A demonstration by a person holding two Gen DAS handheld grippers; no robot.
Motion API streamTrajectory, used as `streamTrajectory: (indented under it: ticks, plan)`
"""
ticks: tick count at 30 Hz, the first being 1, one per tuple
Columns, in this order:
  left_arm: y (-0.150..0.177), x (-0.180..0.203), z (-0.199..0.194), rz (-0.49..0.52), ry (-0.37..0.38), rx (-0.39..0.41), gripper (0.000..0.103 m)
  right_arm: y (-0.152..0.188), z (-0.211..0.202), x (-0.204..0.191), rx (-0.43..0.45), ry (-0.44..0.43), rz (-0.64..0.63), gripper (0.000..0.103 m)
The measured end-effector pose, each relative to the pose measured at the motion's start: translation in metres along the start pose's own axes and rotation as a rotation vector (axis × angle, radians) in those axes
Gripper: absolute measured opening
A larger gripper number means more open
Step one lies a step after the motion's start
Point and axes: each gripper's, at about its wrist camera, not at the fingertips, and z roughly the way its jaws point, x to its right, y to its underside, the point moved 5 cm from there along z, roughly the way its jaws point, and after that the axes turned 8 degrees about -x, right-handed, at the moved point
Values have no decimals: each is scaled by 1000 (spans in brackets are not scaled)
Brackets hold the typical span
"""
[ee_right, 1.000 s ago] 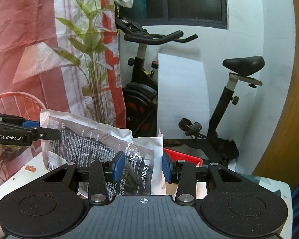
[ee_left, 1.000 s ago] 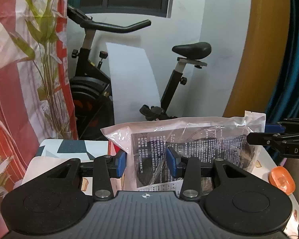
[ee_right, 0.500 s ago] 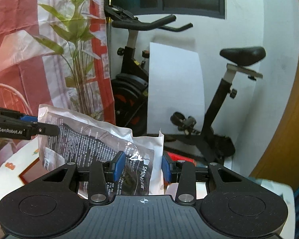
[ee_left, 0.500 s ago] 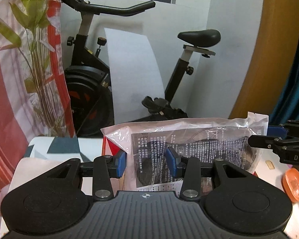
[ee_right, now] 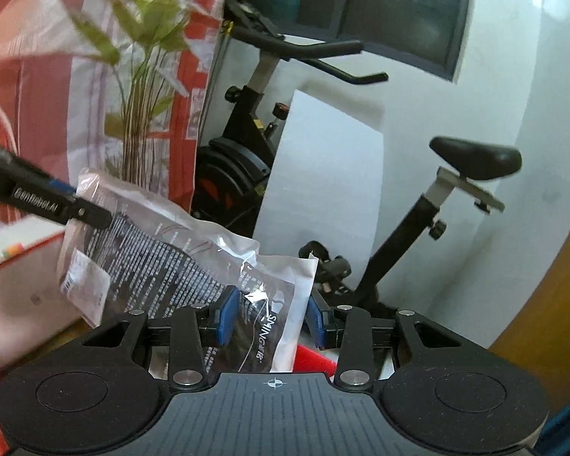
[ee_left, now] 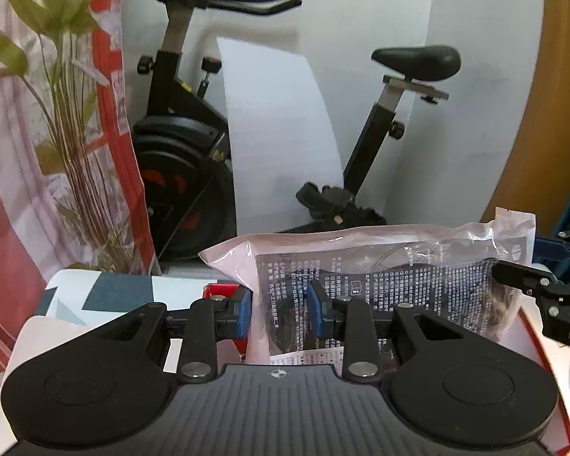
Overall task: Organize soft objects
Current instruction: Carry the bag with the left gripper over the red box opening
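Note:
A clear plastic bag (ee_left: 380, 266) with a printed sheet and a dark soft item inside hangs between both grippers, held up off the table. My left gripper (ee_left: 279, 309) is shut on its left end between blue pads. My right gripper (ee_right: 268, 317) is shut on the other end of the bag (ee_right: 178, 254). The right gripper's fingers (ee_left: 528, 285) show at the right edge of the left wrist view. The left gripper's finger (ee_right: 57, 205) shows at the left of the right wrist view.
A black exercise bike (ee_left: 193, 159) and a white board (ee_left: 281, 133) stand against the wall ahead. A red-and-white curtain with a plant print (ee_left: 57, 133) hangs at left. A red-edged white box (ee_right: 22, 266) and a patterned tabletop (ee_left: 106, 296) lie below.
Both grippers have lifted and swung with the bag; the background has shifted and the right wrist view now tilts. The grip on the bag is unchanged.

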Motion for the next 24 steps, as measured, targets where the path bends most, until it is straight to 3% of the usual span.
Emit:
streamTrajectory:
  ticks: [7, 15, 24]
  plan:
    - [-6, -2, 22, 6, -15, -39, 32, 4, 24, -10, 6, 39, -90, 34]
    - [-5, -4, 24, 10, -7, -48, 32, 4, 30, -6, 21, 15, -51, 33]
    - [28, -7, 15, 77, 50, -182, 32, 34, 5, -20, -55, -59, -152, 27]
